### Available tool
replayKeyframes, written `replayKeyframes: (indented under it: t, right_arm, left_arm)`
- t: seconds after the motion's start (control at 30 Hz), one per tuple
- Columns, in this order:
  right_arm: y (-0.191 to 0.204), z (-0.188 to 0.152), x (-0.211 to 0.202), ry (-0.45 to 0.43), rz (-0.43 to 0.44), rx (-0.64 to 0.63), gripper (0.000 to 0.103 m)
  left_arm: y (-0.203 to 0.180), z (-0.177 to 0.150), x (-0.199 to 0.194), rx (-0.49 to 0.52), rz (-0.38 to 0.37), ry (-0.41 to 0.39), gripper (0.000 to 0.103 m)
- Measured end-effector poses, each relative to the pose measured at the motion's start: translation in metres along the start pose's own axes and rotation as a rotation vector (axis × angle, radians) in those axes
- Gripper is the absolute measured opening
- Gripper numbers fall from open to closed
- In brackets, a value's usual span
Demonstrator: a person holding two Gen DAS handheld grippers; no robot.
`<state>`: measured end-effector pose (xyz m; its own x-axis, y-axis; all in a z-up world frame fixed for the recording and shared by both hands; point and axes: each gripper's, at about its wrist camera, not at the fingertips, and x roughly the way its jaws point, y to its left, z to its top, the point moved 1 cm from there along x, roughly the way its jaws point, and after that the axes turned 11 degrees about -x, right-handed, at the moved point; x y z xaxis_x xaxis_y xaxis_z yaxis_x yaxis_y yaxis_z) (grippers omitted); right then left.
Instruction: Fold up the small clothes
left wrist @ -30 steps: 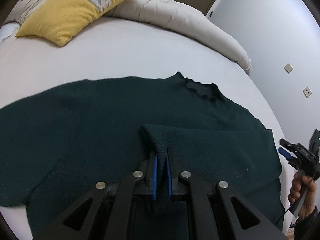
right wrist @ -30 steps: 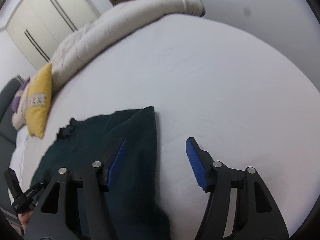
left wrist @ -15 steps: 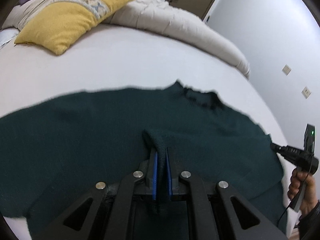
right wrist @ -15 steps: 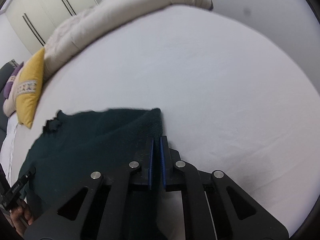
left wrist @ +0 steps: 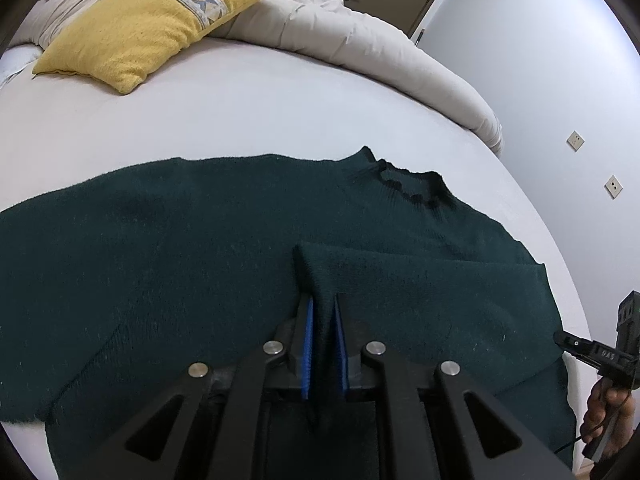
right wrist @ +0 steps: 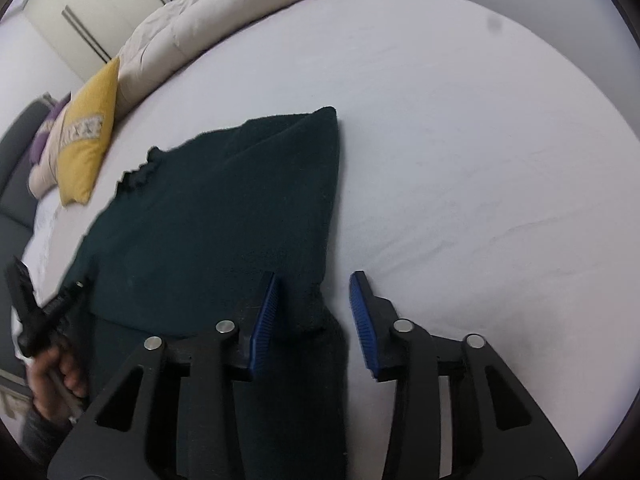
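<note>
Left gripper (left wrist: 323, 344): pinches the folded-in sleeve (left wrist: 400, 280); best released only once the cuff lies flat.
Right gripper (right wrist: 314, 320): jaws spread, straddling the fold edge without gripping.
Sweater (left wrist: 180, 240): dark green, spread on the bed (left wrist: 240, 100).
Pillow (left wrist: 140, 28): yellow, well beyond.

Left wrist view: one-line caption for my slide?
Left gripper pinches the folded-in sleeve of a dark green knit sweater spread on the white bed.
</note>
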<state>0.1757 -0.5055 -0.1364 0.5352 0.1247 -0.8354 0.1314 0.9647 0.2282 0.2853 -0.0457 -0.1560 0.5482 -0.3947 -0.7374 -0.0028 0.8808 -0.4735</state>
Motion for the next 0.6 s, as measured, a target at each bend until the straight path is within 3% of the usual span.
replayKeyframes:
  t: [0.1,0.3,0.43,0.6]
  right_arm:
    - [0.002,0.003,-0.001,0.008,0.001,-0.002,0.008]
    - [0.005,0.008,-0.023,-0.057,-0.019,-0.001,0.007]
    - [-0.002,-0.001,-0.005,-0.009,-0.031,0.008,0.007]
    - [-0.016,-0.008,-0.004,-0.063,0.021,0.052,0.011]
  left_arm:
    - [0.0,0.0,-0.003,0.0,0.0,0.002,0.011]
    - [-0.006,-0.005,-0.015,0.01,-0.005,-0.021,0.009]
    - [0.002,-0.008,-0.002,-0.015,0.001,0.002,0.01]
    - [0.008,-0.006,-0.007,-0.022,-0.024,0.015,0.014]
